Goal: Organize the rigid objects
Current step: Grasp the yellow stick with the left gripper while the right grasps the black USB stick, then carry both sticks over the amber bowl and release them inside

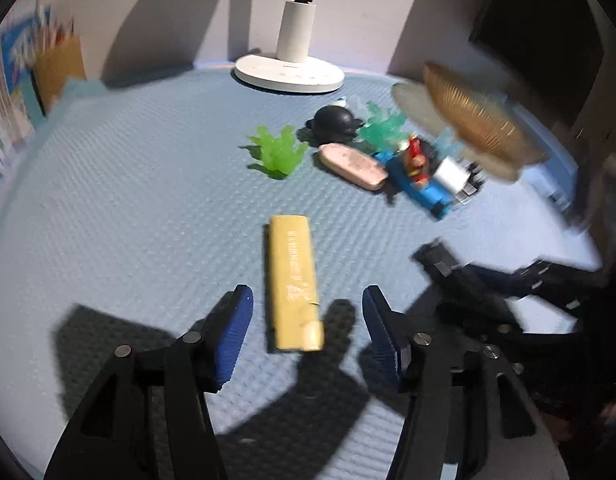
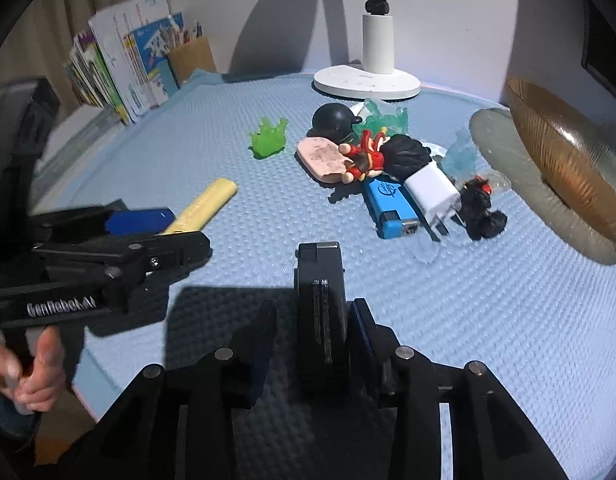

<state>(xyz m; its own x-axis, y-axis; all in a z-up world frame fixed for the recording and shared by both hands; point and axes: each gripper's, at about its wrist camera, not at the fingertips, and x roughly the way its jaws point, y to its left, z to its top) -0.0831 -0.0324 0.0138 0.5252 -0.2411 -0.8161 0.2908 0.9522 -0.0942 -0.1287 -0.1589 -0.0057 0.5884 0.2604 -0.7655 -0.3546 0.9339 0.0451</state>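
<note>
A yellow lighter (image 1: 294, 282) lies on the blue mat between the spread fingers of my left gripper (image 1: 306, 322), which is open and not touching it. It also shows in the right wrist view (image 2: 204, 208). My right gripper (image 2: 312, 330) is shut on a black rectangular object (image 2: 320, 300) held upright. A pile of small things lies beyond: a blue lighter (image 2: 392, 204), a white charger (image 2: 430, 192), a pink oval piece (image 2: 322, 158), a red figure (image 2: 366, 156), a black helmet (image 2: 334, 120), a black figurine (image 2: 482, 208) and a green crystal piece (image 2: 268, 138).
A ribbed amber bowl (image 2: 564, 152) stands on a grey disc (image 2: 504, 152) at the right. A white lamp base (image 2: 366, 82) stands at the back. Books (image 2: 120, 68) and a brown pencil holder (image 2: 192, 58) stand at the back left.
</note>
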